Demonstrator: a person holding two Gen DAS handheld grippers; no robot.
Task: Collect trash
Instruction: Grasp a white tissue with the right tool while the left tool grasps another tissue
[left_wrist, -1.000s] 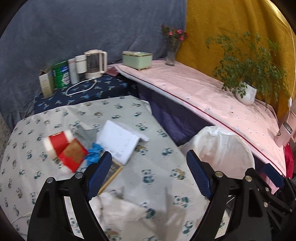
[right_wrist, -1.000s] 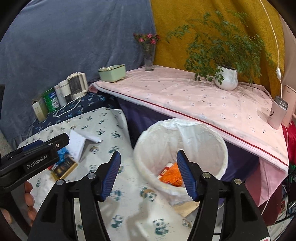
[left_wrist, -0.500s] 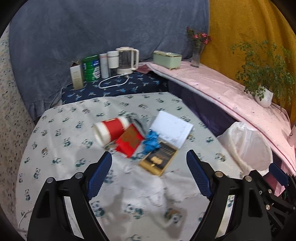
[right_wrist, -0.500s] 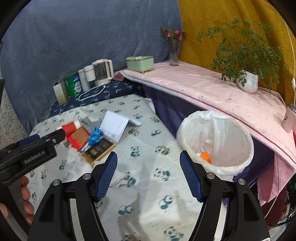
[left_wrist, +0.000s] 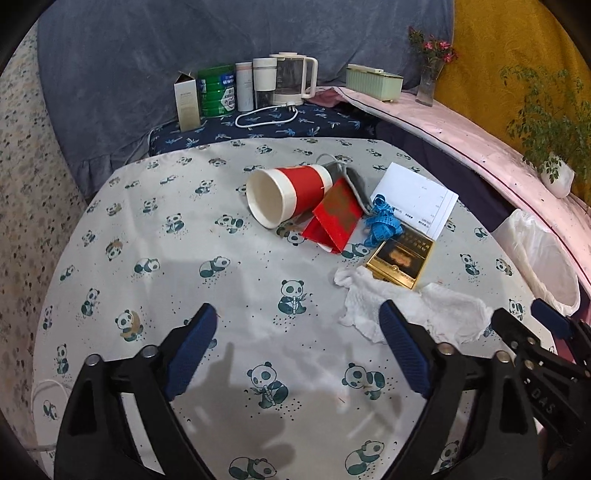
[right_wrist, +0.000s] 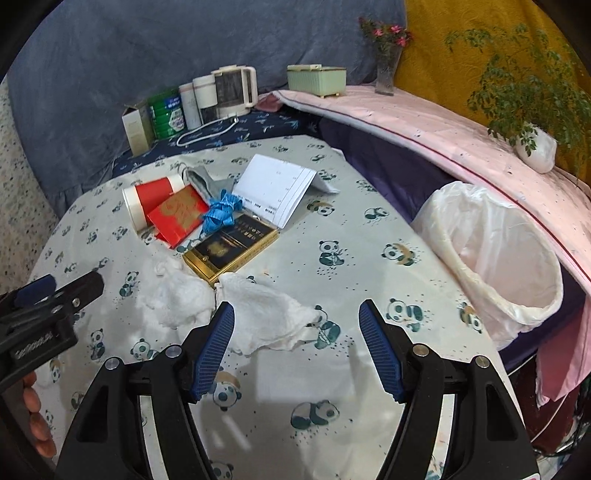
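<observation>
Fingers of both the left gripper (left_wrist: 297, 350) and right gripper (right_wrist: 297, 347) stand wide and empty, left jaws just widened; tissue (right_wrist: 266, 314), cup (left_wrist: 288, 195) and packets remain on table (left_wrist: 147, 236), uncollected, bin (right_wrist: 498, 258) alongside.

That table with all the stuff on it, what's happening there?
A person holds a gripper in each hand to clear trash. The left gripper, its jaws just opening wider, and the right gripper are both empty above the table. Crumpled tissues, a red cup and a gold box await the lined bin.
</observation>
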